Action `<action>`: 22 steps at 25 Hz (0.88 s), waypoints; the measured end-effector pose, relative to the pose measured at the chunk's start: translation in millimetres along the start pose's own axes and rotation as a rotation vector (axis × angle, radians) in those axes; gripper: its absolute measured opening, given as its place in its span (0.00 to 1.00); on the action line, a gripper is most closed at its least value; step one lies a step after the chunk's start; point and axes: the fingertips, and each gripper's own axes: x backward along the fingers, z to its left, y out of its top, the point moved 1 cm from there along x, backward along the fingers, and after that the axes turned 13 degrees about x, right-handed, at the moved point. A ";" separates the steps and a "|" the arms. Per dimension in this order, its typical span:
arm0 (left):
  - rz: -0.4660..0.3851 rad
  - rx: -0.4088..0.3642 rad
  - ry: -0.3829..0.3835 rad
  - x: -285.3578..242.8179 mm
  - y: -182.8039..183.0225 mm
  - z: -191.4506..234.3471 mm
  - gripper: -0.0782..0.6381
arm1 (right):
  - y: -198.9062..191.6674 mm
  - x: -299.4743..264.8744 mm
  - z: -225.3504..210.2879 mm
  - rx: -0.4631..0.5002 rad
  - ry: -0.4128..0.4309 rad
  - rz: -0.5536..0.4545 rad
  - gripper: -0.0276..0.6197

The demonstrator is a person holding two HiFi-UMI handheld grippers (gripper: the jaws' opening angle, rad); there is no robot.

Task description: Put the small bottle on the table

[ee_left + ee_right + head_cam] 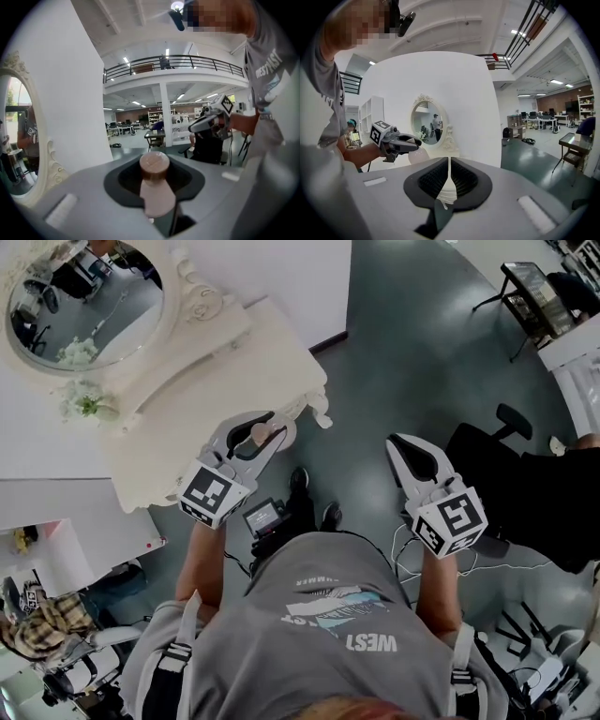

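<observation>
A small pink bottle [277, 436] with a brown cap [154, 165] sits between the jaws of my left gripper [265, 424], which is shut on it. The bottle hangs just past the front corner of the white ornate dressing table [225, 371], above the floor. In the left gripper view the bottle [157, 194] points away from the camera, cap first. My right gripper [400, 443] hovers over the grey floor to the right, jaws closed together with nothing between them. The right gripper view shows the left gripper [414, 139] and bottle [417, 154] before the mirror [426, 124].
An oval mirror [84, 301] and a small flower bunch [87, 405] stand on the table. A black office chair [502, 451] is at the right, with cables [487, 568] on the floor. A small black device [265, 517] hangs at my waist.
</observation>
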 end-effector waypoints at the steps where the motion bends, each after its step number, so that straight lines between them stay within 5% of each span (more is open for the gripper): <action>1: 0.000 -0.002 -0.013 -5.3 2.5 3.0 0.27 | 0.0 -0.1 -2.9 -0.005 -0.012 0.003 0.07; 22: -0.017 -0.013 -0.159 -62.1 6.9 141.3 0.27 | 33.9 -102.2 -10.5 -0.010 -0.172 0.109 0.08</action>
